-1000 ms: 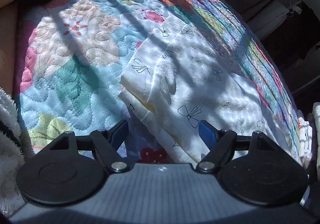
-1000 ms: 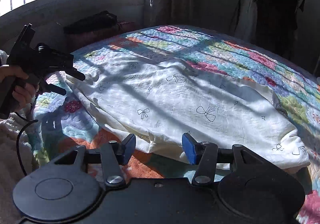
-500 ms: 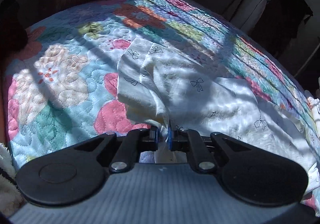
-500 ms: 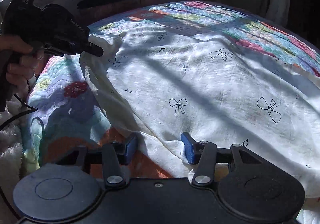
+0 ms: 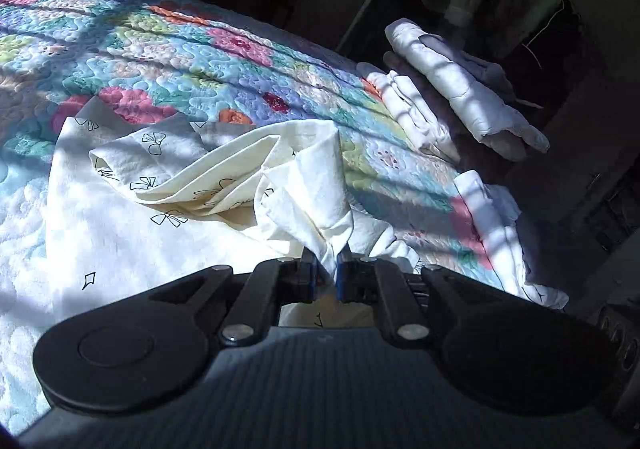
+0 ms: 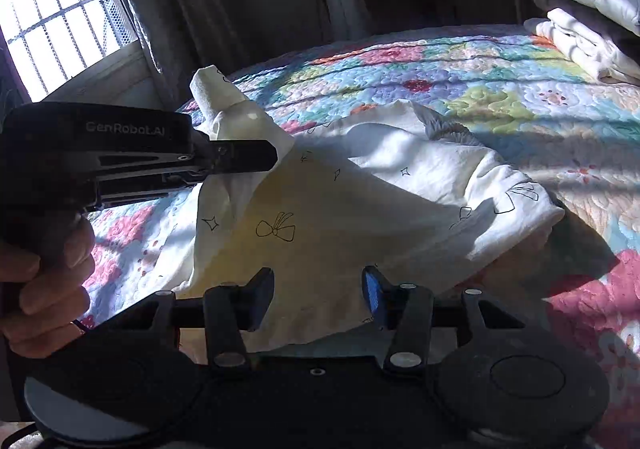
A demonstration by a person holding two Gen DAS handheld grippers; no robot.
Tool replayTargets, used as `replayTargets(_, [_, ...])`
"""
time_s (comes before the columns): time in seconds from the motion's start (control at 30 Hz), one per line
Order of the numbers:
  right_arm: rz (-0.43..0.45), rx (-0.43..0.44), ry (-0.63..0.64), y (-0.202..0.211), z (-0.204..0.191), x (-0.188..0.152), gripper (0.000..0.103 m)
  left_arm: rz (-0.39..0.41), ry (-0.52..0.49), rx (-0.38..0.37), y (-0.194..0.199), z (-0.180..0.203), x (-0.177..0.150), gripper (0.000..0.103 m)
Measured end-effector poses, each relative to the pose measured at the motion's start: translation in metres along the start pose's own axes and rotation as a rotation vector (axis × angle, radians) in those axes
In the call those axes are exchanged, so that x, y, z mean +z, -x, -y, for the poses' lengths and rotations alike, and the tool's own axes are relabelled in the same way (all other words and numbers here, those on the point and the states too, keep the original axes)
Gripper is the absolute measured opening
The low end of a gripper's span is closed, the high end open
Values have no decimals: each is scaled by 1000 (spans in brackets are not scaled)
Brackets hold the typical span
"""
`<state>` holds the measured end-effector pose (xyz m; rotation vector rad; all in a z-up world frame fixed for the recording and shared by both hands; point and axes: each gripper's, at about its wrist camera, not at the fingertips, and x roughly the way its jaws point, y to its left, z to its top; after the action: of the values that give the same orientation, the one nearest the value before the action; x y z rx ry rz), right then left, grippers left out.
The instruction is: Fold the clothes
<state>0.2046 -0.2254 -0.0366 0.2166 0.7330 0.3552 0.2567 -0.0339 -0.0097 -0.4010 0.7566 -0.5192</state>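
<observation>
A cream garment printed with black bows [image 5: 168, 185] lies on a flowered quilt [image 5: 168, 57]. My left gripper [image 5: 325, 277] is shut on a bunched corner of the garment and holds it lifted; folds hang from it. In the right wrist view the left gripper [image 6: 264, 159] shows at the left, lifting the garment [image 6: 320, 209] into a peak above the quilt [image 6: 440, 65]. My right gripper [image 6: 318, 295] is open, its fingers on either side of the garment's near edge, not closed on it.
A stack of folded white clothes [image 5: 452, 105] sits at the bed's far right edge, also in the right wrist view [image 6: 584, 9]. A barred window [image 6: 60, 5] and curtains stand at the left. Dark hanging clothes are behind the bed.
My left gripper closed on the garment's corner, then lifted and carried it across toward the right. The garment has bunched up. My right gripper has stayed open at the near edge.
</observation>
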Motion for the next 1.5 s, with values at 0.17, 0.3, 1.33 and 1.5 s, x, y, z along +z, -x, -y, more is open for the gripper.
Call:
replayTargets(0.17, [36,-99,-10,6,31,9,54,-64,43,15,-19,-19,-28,8])
replayTargets(0.3, [46,-81,-129,2,53,11,54,-58,64,44,-14,-30,-30,8])
replayTargets(1.33, [78,168,-966,-55,145,4,84,-168,174,10,-55,-39,-44,9])
replayTargets(1.5, [223,-18,-549,-37,115,44,19,-153,208,3,-51,-45,-45,9])
